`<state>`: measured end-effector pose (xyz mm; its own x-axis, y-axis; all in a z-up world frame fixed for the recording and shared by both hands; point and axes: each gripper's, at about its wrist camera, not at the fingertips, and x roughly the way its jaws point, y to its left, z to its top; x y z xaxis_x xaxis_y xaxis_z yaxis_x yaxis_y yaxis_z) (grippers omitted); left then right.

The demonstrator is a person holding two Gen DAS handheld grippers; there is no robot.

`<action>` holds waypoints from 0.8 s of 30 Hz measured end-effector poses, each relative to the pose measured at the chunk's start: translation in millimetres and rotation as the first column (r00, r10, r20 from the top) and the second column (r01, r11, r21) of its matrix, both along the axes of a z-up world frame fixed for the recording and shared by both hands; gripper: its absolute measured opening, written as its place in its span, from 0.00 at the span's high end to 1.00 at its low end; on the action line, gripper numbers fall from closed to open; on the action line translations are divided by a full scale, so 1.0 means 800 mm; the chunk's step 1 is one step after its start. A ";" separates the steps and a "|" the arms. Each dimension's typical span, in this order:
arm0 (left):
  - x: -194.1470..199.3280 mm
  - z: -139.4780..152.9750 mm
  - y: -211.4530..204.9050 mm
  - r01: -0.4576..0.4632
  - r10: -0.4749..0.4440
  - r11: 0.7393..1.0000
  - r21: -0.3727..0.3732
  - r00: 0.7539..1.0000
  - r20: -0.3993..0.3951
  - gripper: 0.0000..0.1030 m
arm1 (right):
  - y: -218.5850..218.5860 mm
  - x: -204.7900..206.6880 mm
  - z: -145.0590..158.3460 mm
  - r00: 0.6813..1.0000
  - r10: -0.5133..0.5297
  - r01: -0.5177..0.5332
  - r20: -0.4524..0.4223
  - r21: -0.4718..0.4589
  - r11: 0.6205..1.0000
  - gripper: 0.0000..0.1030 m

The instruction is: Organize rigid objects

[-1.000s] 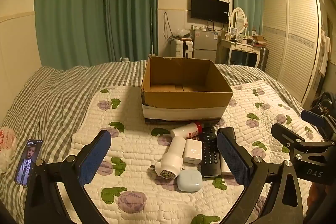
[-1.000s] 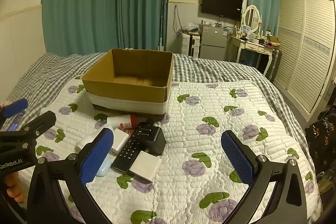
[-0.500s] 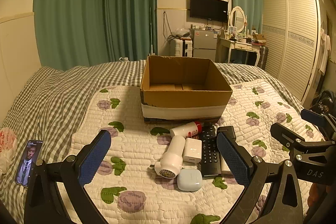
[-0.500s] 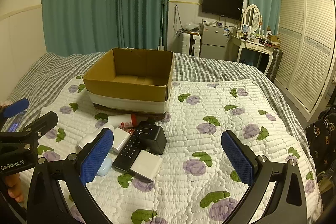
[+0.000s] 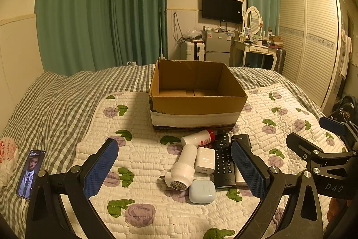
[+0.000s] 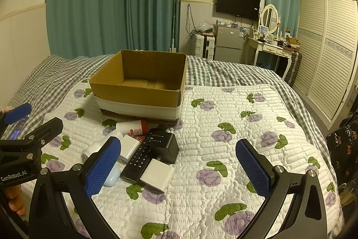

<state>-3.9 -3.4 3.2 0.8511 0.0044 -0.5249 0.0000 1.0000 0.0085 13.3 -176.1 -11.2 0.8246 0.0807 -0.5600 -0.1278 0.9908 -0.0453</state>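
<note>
Nothing's shifted: your left gripper (image 5: 174,168) & right gripper (image 6: 179,168) hover, jaws wide, empty; take light, slick white dryer (image 5: 182,166) mid-barrel.

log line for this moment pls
left gripper open | right gripper open | cardboard box empty | remote on quilt
</note>
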 end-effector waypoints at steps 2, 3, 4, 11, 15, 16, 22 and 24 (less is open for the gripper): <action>0.000 0.000 0.000 -0.002 0.002 1.000 0.001 1.000 0.001 0.00 | -0.001 0.000 0.000 1.000 0.000 0.000 0.000 0.000 1.000 0.00; 0.000 -0.001 0.000 -0.001 0.001 1.000 0.000 1.000 0.001 0.00 | 0.000 0.000 0.000 1.000 0.001 -0.001 -0.001 0.001 1.000 0.00; 0.000 -0.001 0.000 -0.001 0.001 1.000 -0.001 1.000 0.001 0.00 | 0.000 0.000 0.000 1.000 0.003 -0.003 -0.001 0.002 1.000 0.00; 0.002 -0.002 0.001 0.001 -0.001 1.000 -0.003 1.000 0.000 0.00 | 0.000 0.000 0.000 1.000 0.005 -0.005 -0.002 0.002 1.000 0.00; 0.001 -0.002 0.001 0.001 -0.001 1.000 -0.002 1.000 0.001 0.00 | 0.000 0.000 0.000 1.000 0.005 -0.005 -0.001 0.002 1.000 0.00; 0.002 -0.002 0.001 0.001 -0.001 1.000 -0.002 1.000 0.001 0.00 | 0.000 0.000 0.000 1.000 0.005 -0.005 -0.002 0.001 1.000 0.00; 0.001 -0.002 0.000 0.000 0.000 1.000 -0.002 1.000 0.001 0.00 | 0.001 0.000 0.001 1.000 0.008 -0.008 -0.003 0.000 1.000 0.00; 0.001 -0.002 0.000 0.000 0.000 1.000 -0.001 1.000 0.001 0.00 | 0.001 0.000 0.001 1.000 0.007 -0.007 -0.004 0.000 1.000 0.00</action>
